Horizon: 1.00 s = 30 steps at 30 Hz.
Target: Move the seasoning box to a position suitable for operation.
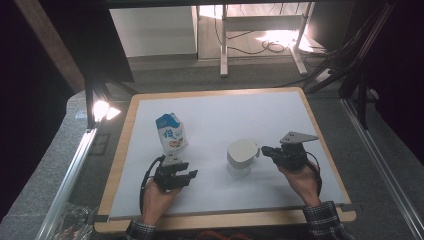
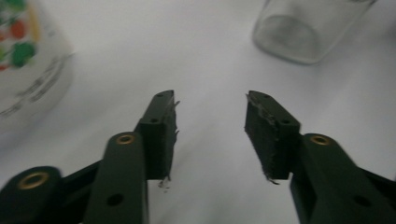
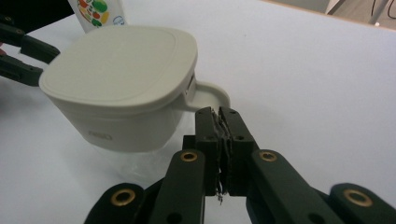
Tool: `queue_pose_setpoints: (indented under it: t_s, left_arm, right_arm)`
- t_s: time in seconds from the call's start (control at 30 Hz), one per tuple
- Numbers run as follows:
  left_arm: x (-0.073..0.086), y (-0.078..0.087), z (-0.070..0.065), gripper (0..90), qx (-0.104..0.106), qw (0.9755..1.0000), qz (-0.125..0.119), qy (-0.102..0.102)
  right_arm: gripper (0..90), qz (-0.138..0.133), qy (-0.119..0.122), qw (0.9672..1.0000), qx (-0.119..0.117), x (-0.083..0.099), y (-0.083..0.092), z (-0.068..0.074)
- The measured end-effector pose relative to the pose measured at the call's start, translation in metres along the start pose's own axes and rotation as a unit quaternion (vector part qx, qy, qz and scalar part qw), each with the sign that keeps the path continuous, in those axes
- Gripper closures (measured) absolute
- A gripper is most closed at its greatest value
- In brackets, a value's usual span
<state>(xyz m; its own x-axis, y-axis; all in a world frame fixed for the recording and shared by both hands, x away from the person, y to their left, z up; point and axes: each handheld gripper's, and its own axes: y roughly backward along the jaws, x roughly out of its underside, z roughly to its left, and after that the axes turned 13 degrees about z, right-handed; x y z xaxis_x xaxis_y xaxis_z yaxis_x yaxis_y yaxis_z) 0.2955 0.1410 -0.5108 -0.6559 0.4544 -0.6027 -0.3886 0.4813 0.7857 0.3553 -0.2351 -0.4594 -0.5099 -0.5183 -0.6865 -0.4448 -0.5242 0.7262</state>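
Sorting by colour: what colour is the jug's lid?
Off-white, cream-like lid on the jug; best in the right gripper view.

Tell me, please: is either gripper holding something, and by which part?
The right gripper is shut on the jug handle; the left gripper is open, holding nothing.

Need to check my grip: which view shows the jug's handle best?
The right gripper view: the handle sits right at the shut right tool. The high view shows it small, beside the jug's lid. The left gripper view catches just the jug's clear base.
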Motion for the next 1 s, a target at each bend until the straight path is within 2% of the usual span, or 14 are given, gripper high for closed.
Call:
queue_pose_setpoints:
  t_s: [0.1, 0.13, 0.17, 0.43, 0.5, 0.57, 0.77, 1.0]
  left_arm:
    - [-0.006, 0.0, -0.004, 64.7, 0.011, 0.9999, 0.0, -0.012]
    - [-0.012, 0.0, -0.008, 67.8, 0.027, 0.9994, -0.003, -0.023]
    - [-0.015, -0.001, -0.009, 70.5, 0.033, 0.9991, -0.006, -0.027]
    - [-0.036, -0.004, -0.021, 87.4, 0.036, 0.9979, -0.013, -0.053]
    - [-0.044, -0.005, -0.025, 88.6, 0.044, 0.9967, -0.019, -0.065]
    - [-0.046, -0.005, -0.027, 89.1, 0.047, 0.9963, -0.021, -0.068]
    - [-0.062, -0.012, -0.038, 89.8, 0.057, 0.9939, -0.017, -0.093]
    - [-0.071, -0.017, -0.043, 89.8, 0.067, 0.9925, -0.018, -0.1]
  right_arm:
    - [87.0, -0.002, 0.005, 1.0, -0.003, -0.004, 0.0, 0.001]
    - [87.1, -0.003, 0.006, 1.0, -0.004, -0.005, 0.001, 0.001]
    - [87.2, -0.003, 0.006, 1.0, -0.005, -0.006, 0.001, 0.001]
    - [88.8, -0.014, 0.007, 0.9998, -0.011, -0.016, 0.003, 0.0]
    - [89.0, -0.018, 0.011, 0.9997, -0.014, -0.019, 0.004, 0.0]
    - [89.0, -0.018, 0.011, 0.9997, -0.014, -0.02, 0.004, 0.001]
    - [89.0, -0.021, 0.026, 0.9993, -0.015, -0.03, 0.003, 0.006]
    - [89.0, -0.023, 0.037, 0.9989, -0.02, -0.036, 0.0, 0.008]
